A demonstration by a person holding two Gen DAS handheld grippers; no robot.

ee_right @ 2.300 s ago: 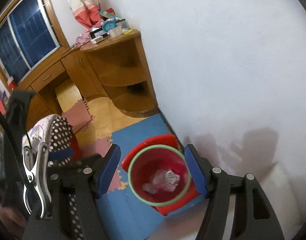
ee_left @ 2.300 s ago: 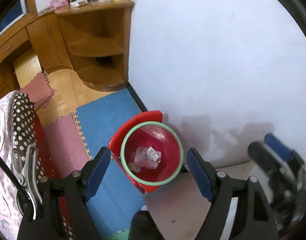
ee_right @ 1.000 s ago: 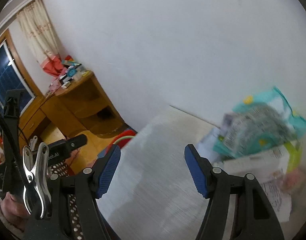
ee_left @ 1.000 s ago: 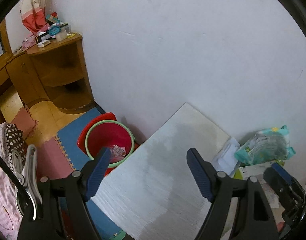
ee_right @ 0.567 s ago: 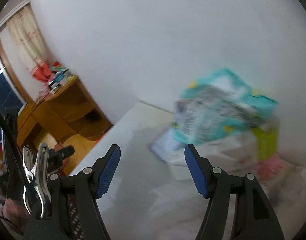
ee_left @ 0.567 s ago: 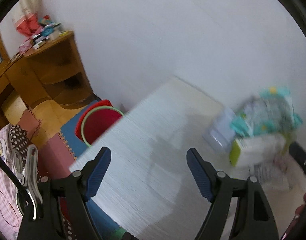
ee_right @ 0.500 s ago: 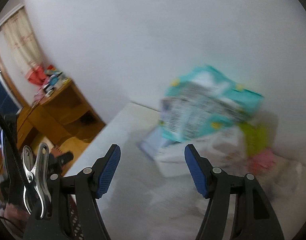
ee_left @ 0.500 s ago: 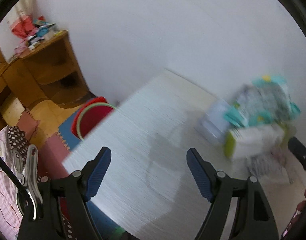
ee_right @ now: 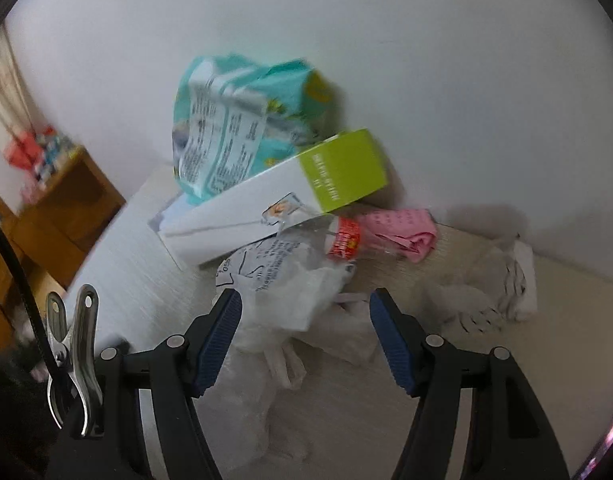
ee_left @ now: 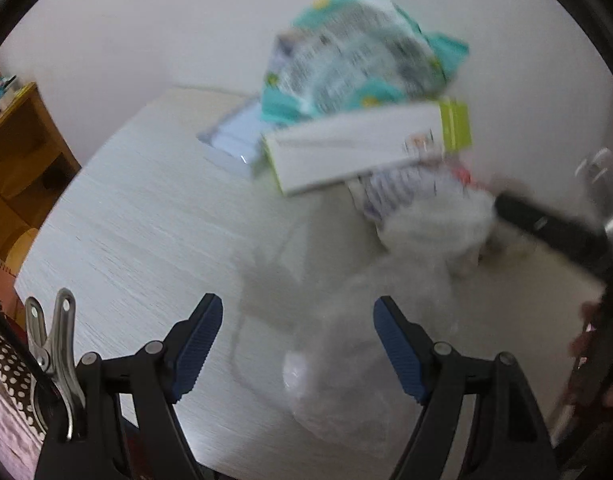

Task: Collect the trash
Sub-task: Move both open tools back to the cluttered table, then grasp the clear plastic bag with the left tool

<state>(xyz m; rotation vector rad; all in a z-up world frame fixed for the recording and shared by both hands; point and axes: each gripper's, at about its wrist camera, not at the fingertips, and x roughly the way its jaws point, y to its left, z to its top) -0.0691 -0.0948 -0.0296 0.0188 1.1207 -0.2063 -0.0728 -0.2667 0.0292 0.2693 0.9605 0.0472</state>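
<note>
Soft, even indoor light falls on the pale worktop [ee_left: 146, 216], with no glare. The left wrist view is heavily motion-blurred; the white-and-green box [ee_left: 362, 152] smears. The right wrist view is sharper around that box [ee_right: 274, 204], blurring left of it. Black fisheye vignette rims both; faint shadows lie below the box.

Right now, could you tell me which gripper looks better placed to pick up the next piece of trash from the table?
Right, probably. The right gripper is open with the crumpled white plastic bag directly between its fingertips. The left gripper is open too, but mostly over bare table, with only blurred clear plastic nearby.
</note>
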